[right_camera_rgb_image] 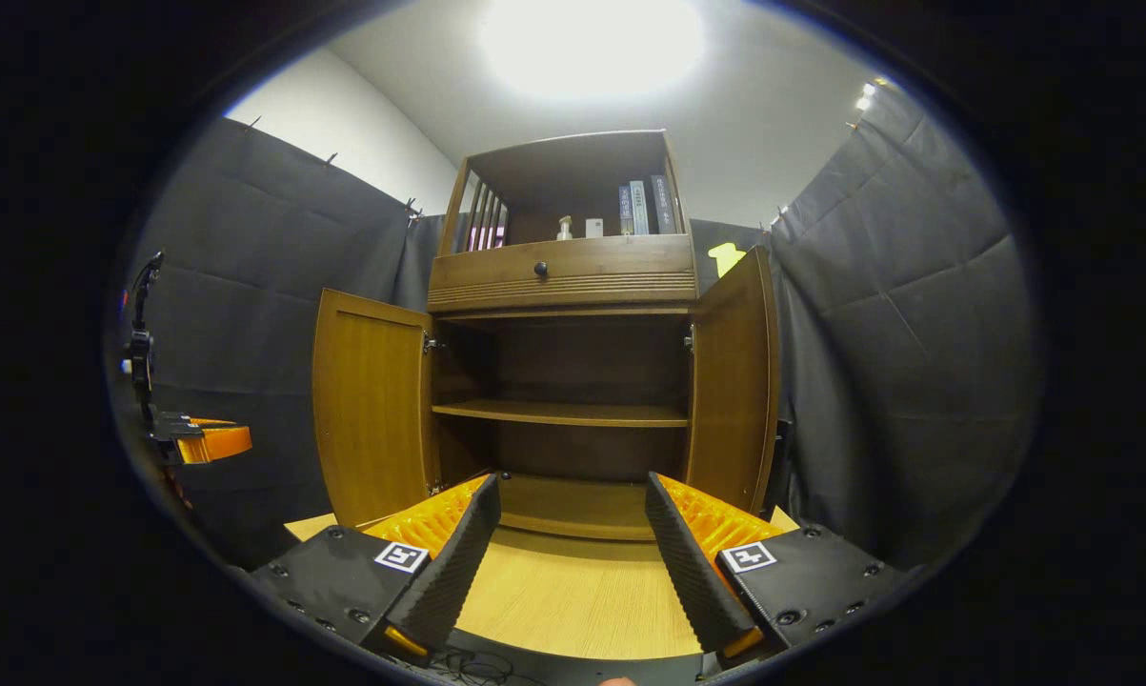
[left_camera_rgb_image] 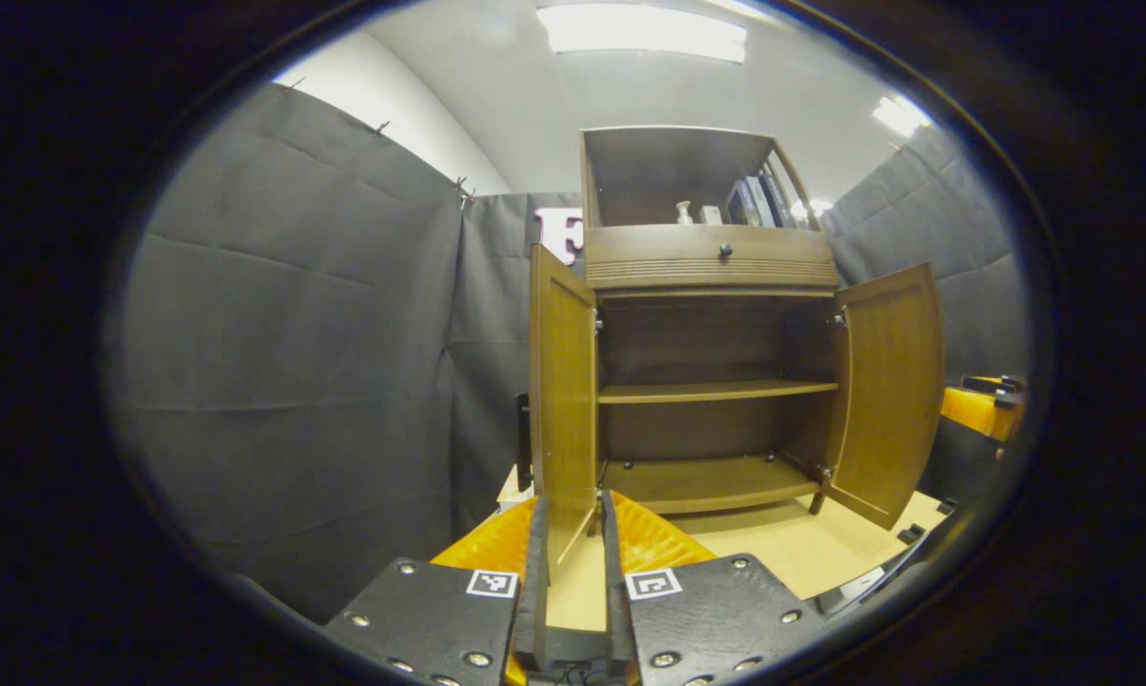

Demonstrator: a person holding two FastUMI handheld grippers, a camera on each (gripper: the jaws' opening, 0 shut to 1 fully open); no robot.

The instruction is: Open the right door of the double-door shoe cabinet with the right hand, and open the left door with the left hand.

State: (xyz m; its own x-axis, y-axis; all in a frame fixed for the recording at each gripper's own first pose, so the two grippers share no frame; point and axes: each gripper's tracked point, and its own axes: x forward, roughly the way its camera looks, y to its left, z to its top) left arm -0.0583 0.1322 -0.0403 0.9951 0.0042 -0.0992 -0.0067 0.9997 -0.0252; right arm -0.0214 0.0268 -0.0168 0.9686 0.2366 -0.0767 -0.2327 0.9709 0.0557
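Both doors of the cabinet (right_camera_rgb_image: 573, 381) stand open. In the left gripper view, your left gripper (left_camera_rgb_image: 570, 543) has its fingers close together on the lower front edge of the left door (left_camera_rgb_image: 563, 400), one finger on each face of the panel, so it is clamped on that door. The door is seen almost edge-on, pointing straight at the camera.

In the right gripper view, your right gripper (right_camera_rgb_image: 573, 543) has its fingers wide apart and holds nothing. It hangs over the light wooden floor board (right_camera_rgb_image: 573, 591) in front of the cabinet, apart from the right door (right_camera_rgb_image: 734, 381), which is swung out just beside the right finger. Your other gripper shows far at the left edge of this view, near the cloth wall (right_camera_rgb_image: 249, 314).

Inside, the cabinet has one middle shelf (right_camera_rgb_image: 563, 413) and a bottom board; I see nothing lying on them. Above the doors is a drawer (right_camera_rgb_image: 563, 272) with a small dark knob (right_camera_rgb_image: 539, 270). In the open top compartment stand some books (right_camera_rgb_image: 641, 208) and a small pale bottle (right_camera_rgb_image: 564, 227). The cloth wall hangs close on both sides of the cabinet.
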